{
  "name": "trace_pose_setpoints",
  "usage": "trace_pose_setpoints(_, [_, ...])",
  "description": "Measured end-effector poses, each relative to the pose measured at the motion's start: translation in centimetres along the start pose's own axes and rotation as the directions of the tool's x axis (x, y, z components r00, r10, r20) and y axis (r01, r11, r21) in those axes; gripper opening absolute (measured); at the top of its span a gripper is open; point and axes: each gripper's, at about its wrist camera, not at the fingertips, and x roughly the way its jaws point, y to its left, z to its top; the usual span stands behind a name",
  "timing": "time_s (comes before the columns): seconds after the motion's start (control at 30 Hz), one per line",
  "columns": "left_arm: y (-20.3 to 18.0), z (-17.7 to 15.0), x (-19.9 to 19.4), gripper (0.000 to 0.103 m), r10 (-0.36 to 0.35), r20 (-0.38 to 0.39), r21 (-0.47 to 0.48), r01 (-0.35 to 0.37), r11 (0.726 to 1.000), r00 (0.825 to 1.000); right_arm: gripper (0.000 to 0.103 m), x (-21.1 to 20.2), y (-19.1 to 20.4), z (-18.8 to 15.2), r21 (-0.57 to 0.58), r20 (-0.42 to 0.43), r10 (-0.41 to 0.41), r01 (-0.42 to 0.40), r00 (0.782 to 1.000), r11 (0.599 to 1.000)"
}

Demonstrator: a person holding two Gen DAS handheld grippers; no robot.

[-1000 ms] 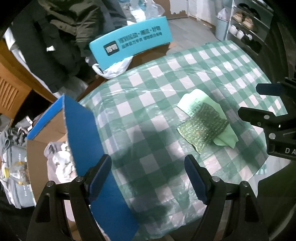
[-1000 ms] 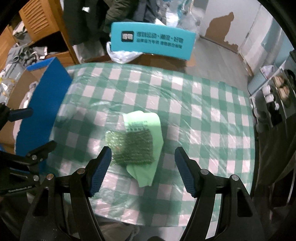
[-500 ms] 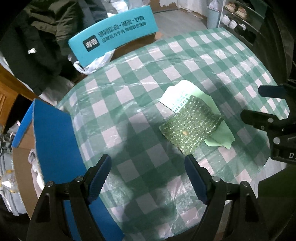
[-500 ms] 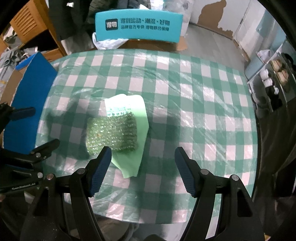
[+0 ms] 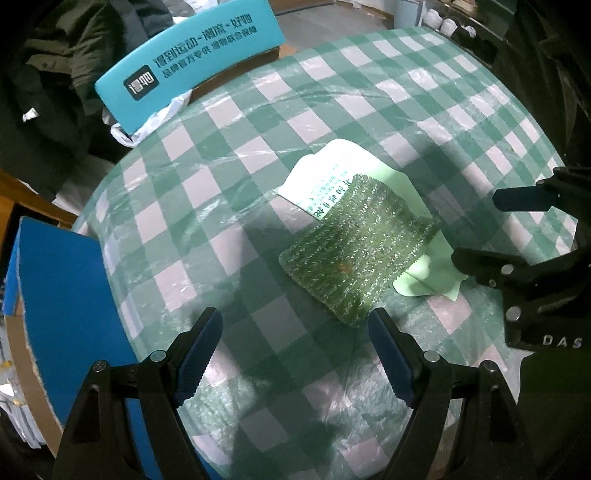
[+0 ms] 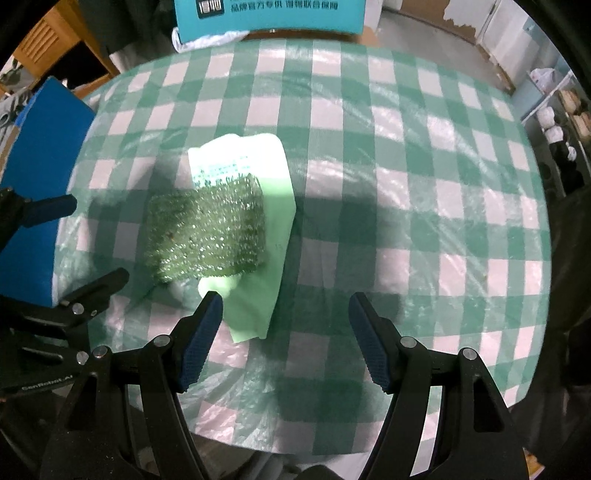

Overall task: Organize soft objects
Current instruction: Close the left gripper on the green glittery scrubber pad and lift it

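Note:
A glittery green knitted cloth (image 5: 360, 245) (image 6: 207, 236) lies flat on a pale green printed bag (image 5: 343, 173) (image 6: 255, 192), both on the table with the green and white checked cover (image 5: 229, 155) (image 6: 406, 166). My left gripper (image 5: 295, 354) hovers open above the table, just left of and nearer than the cloth, with nothing between its fingers. My right gripper (image 6: 286, 336) also stands open and empty, above the bag's near end and to the right of the cloth. Each gripper shows at the edge of the other's view.
A blue cardboard box flap (image 5: 62, 295) (image 6: 40, 155) stands off the table's left edge. A teal box with printed characters (image 5: 188, 62) (image 6: 269, 14) sits beyond the far edge, with dark clothing and a white plastic bag (image 5: 147, 125) near it. Shelves with shoes (image 6: 554, 125) stand right.
Both grippers have come down toward the table, so the cloth and bag look larger. The cloth and bag have not moved. The jaws stand as wide as before.

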Motion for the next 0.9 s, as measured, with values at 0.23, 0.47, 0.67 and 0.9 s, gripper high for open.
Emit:
trace_pose_setpoints(0.23, [-1.5,0.9,1.3,0.083,-0.019,-0.013,0.029,0.020,0.999,1.000,0.070,1.2,-0.3,-0.1,-0.001,-0.029,0.010,-0.010,1.000,1.000])
trace_pose_setpoints(0.47, [-2.6,1.0,2.3,0.083,-0.033,-0.023,0.075,0.035,0.997,0.999,0.070,1.8,-0.6,0.2,-0.011,-0.040,0.017,-0.018,0.999,1.000])
trace_pose_setpoints(0.67, [-3.6,1.2,3.3,0.083,-0.027,-0.032,0.104,0.030,0.994,0.999,0.071,2.6,-0.9,0.3,-0.006,-0.053,0.013,-0.013,0.999,1.000])
trace_pose_setpoints(0.9, [-3.3,1.4,4.1,0.082,-0.036,-0.023,0.108,0.039,0.993,0.999,0.071,3.0,-0.9,0.1,0.001,-0.063,0.014,-0.014,0.998,1.000])
